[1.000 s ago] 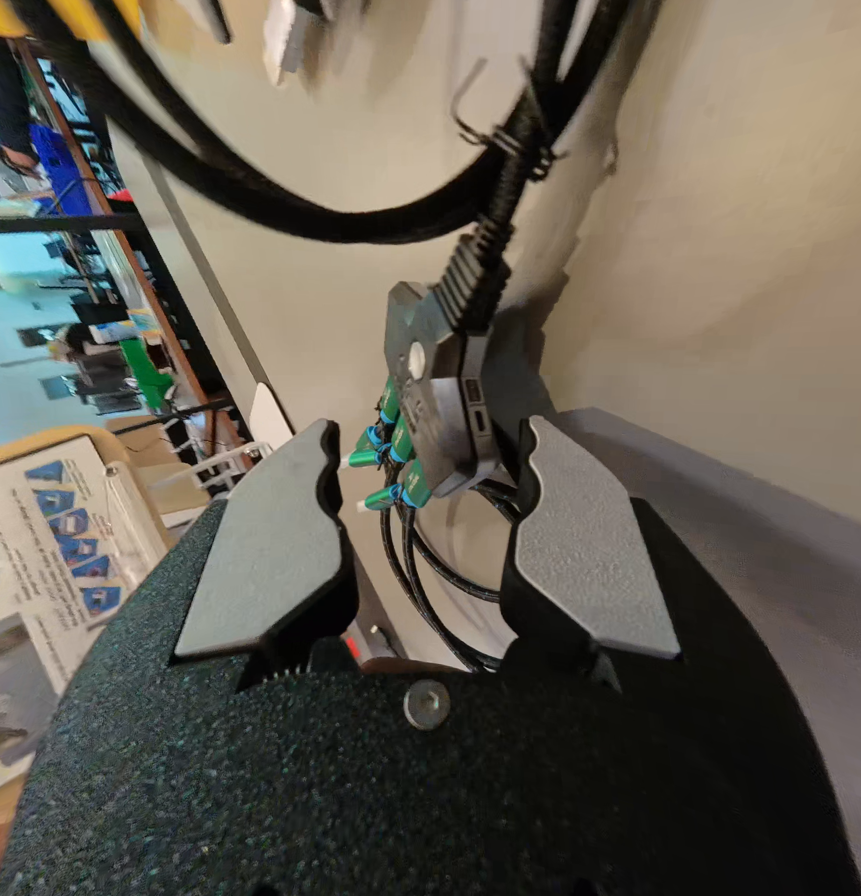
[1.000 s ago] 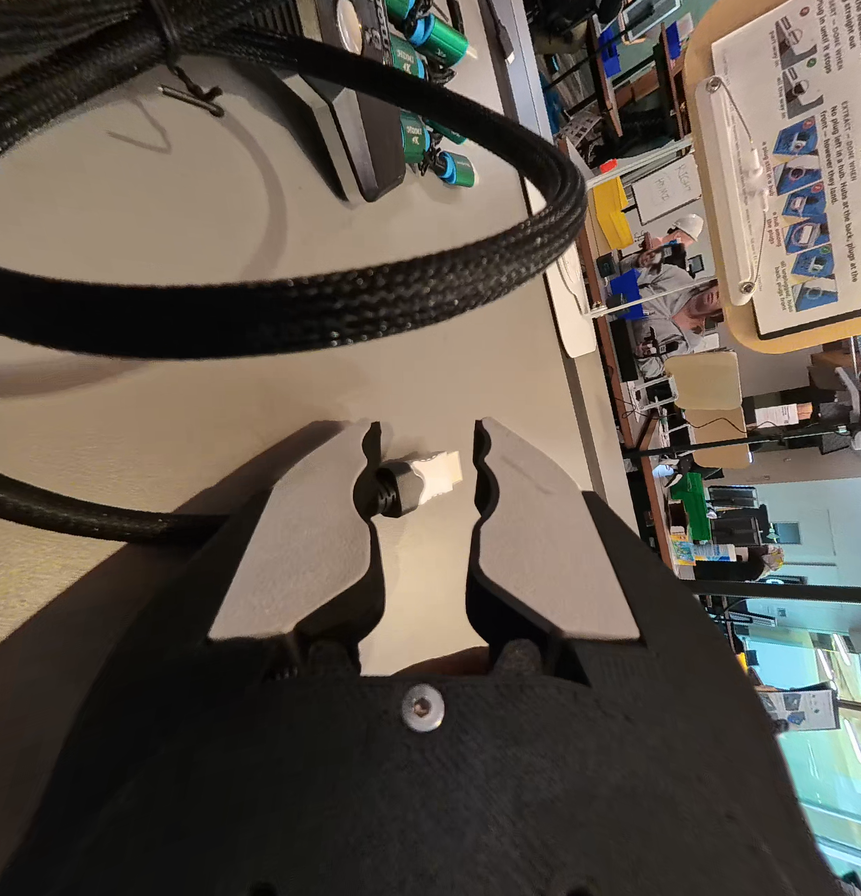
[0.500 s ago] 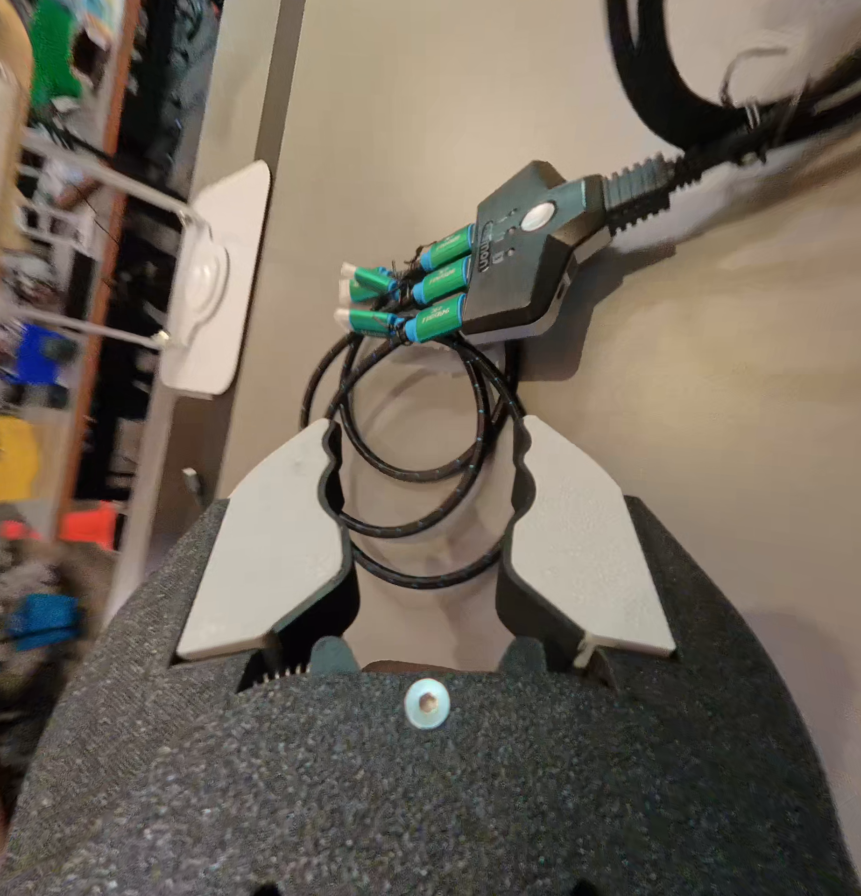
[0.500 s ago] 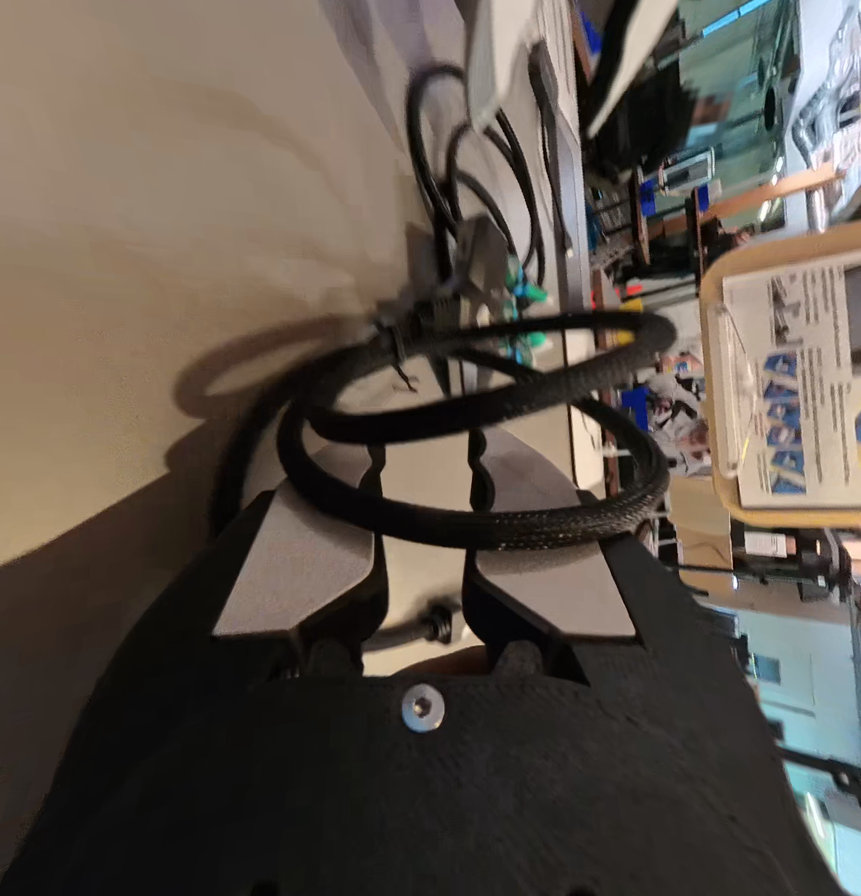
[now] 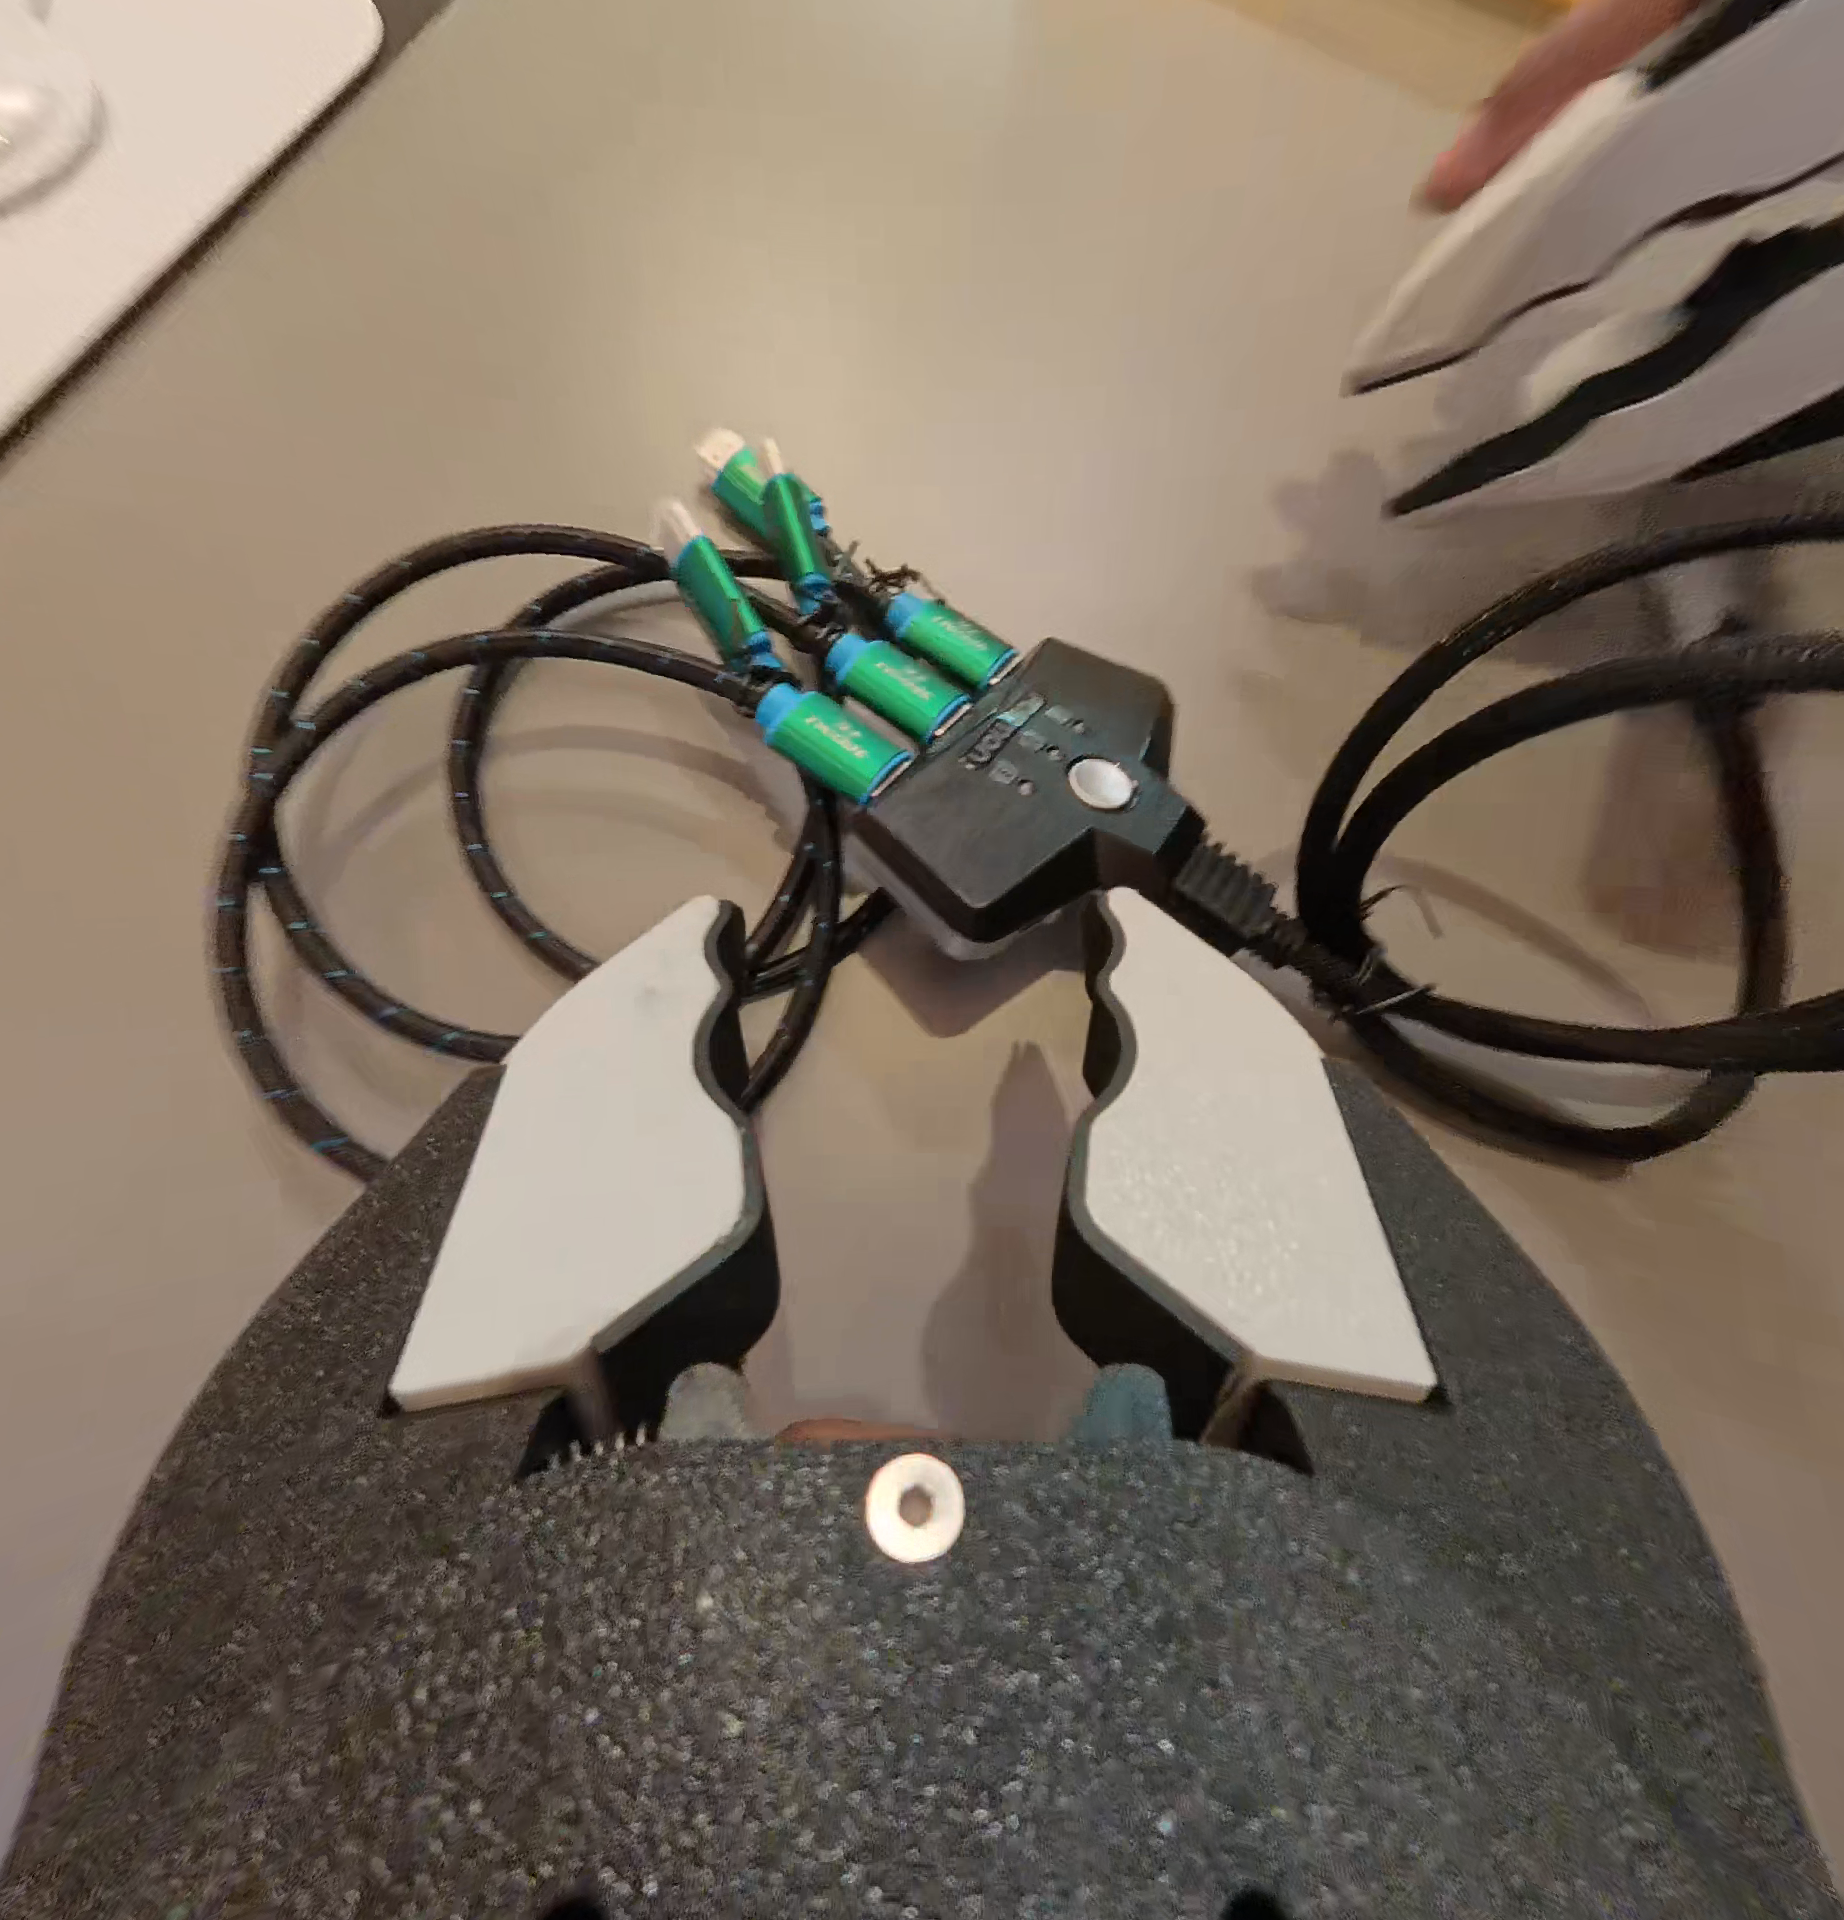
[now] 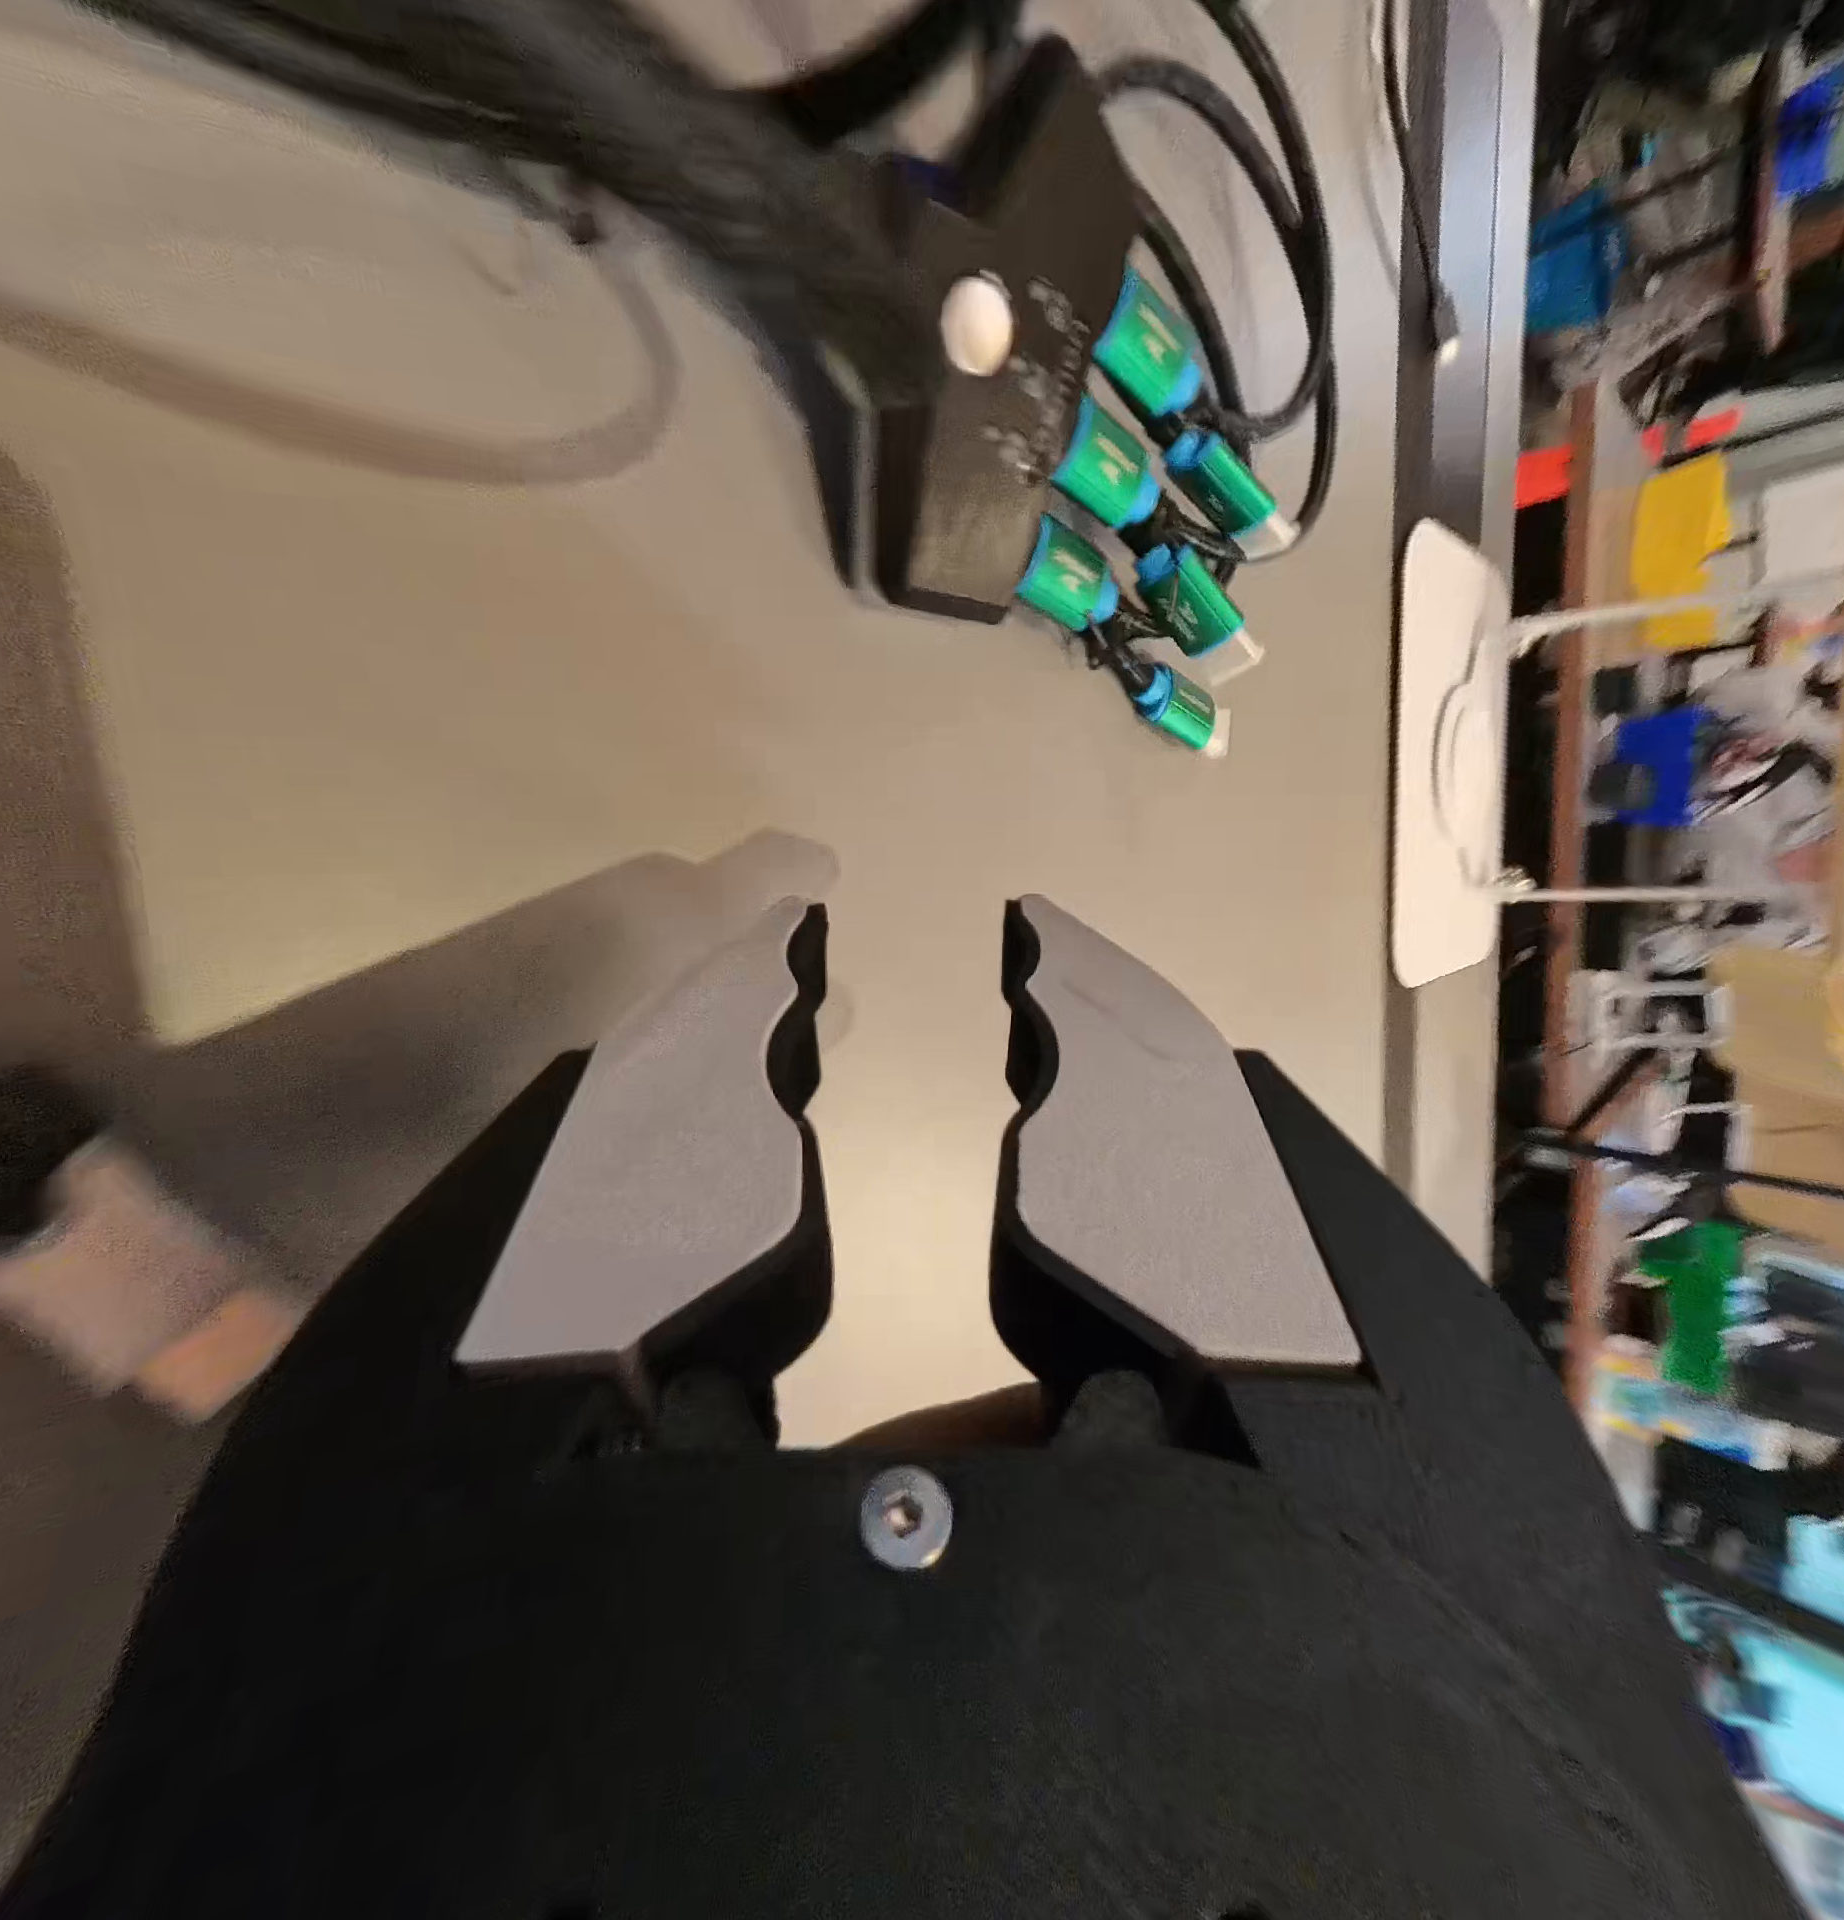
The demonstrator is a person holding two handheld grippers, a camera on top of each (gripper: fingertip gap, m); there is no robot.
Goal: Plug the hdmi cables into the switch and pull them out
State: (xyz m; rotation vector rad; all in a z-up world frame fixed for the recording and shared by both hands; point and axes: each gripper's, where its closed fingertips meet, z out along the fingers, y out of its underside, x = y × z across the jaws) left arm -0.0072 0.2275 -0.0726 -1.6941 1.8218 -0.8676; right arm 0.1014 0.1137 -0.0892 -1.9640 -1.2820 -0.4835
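A black hub (image 5: 1022, 790) lies on the beige table (image 5: 1001, 260), with three green plugs (image 5: 876, 686) in its far side and several loose green plug ends (image 5: 752, 520) behind them. My left gripper (image 5: 913, 925) is open, and its fingertips flank the hub's near corner without pressing on it. Thin black braided cables (image 5: 378, 831) run past its left finger (image 5: 627, 1091). My right gripper (image 6: 913, 914) is open with nothing between its fingers, short of the hub (image 6: 959, 416) and its green plugs (image 6: 1105, 468). It also shows, blurred, at the top right of the left wrist view (image 5: 1624, 260).
A thick black braided cable (image 5: 1520, 831) loops to the right of the hub. A white stand base (image 5: 118, 156) sits at the table's far left and also shows in the right wrist view (image 6: 1443, 758). A blurred black and grey cable end (image 6: 97, 1247) lies left of my right gripper. Cluttered shelves (image 6: 1676, 727) stand beyond the table edge. The gap from one gripper's tips to the other's is roughly 15 cm.
Both views have swung round towards the hub. My left jaws have narrowed a little. The thick cable's plug stood between my right fingers a second ago; nothing is between them now.
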